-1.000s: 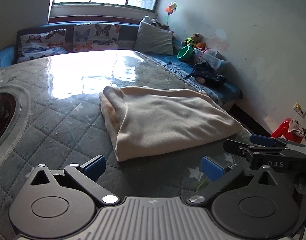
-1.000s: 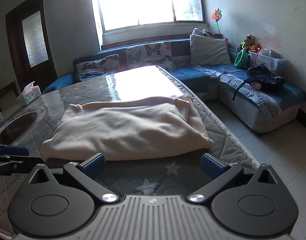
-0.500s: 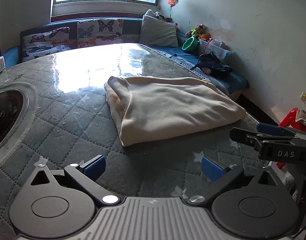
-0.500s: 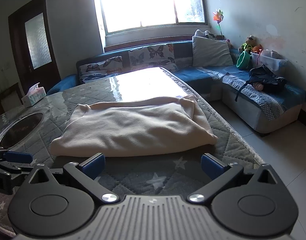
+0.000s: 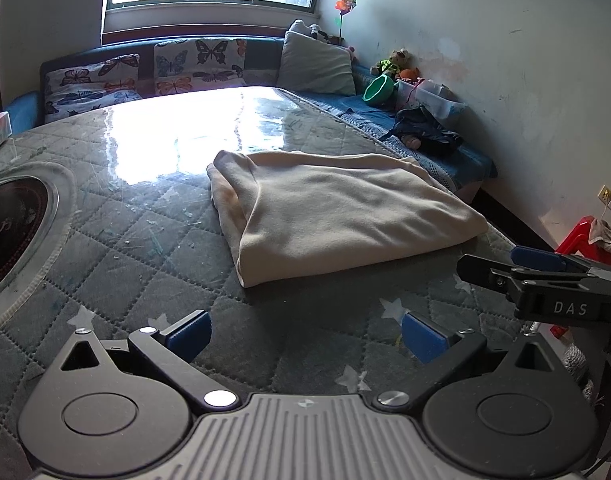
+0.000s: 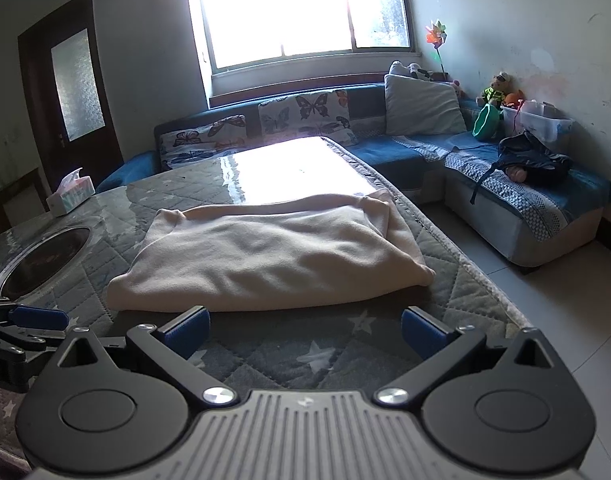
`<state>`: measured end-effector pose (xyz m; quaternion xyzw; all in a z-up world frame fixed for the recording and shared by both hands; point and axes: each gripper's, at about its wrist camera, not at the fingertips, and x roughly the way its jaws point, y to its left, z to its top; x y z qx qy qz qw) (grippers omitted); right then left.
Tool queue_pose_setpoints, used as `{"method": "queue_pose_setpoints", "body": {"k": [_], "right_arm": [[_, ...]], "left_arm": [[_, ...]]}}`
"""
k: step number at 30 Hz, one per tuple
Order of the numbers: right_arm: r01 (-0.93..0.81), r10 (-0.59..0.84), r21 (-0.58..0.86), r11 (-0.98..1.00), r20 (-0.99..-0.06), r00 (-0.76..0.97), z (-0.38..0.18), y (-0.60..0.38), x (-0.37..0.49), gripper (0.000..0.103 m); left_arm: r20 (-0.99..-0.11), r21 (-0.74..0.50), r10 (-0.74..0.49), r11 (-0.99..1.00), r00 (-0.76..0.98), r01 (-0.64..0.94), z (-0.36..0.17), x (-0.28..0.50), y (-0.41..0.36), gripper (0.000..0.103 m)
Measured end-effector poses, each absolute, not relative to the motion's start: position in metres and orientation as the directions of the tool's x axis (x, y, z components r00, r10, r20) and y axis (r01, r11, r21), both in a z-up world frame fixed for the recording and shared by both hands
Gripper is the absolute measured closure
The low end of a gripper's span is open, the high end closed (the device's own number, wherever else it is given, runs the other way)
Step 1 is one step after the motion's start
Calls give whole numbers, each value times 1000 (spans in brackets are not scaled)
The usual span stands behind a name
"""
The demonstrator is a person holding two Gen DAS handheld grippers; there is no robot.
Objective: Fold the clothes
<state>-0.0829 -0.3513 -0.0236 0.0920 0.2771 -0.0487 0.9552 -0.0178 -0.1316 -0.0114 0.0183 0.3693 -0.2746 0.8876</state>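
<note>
A cream garment [image 5: 337, 212] lies folded into a thick rectangle on the quilted grey table cover [image 5: 137, 264]. It also shows in the right wrist view [image 6: 265, 256]. My left gripper [image 5: 305, 334] is open and empty, held above the cover short of the garment's near edge. My right gripper [image 6: 303, 328] is open and empty, just short of the garment's near edge. The right gripper shows at the right of the left wrist view [image 5: 545, 276]. The left gripper shows at the left edge of the right wrist view [image 6: 21, 324].
A round inset burner [image 5: 9, 232] sits in the table at the left. A tissue box [image 6: 71, 196] stands at the far left corner. A blue sofa [image 6: 505, 184] with cushions, toys and a dark bag runs behind and right. A red stool [image 5: 581, 236] stands by the wall.
Both grippers have drawn back and risen a little from the folded garment. The garment has not moved. Both stay open.
</note>
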Motion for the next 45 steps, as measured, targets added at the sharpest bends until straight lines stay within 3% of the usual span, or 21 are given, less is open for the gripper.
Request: {"method": "queue_pose_setpoints", "body": {"k": [45], "right_arm": [[161,-58,140,977,-554,831,-24,-348,-89,0]], "left_arm": [[-656,-172,-479,847,583,502,-10,-25,-129,0]]}}
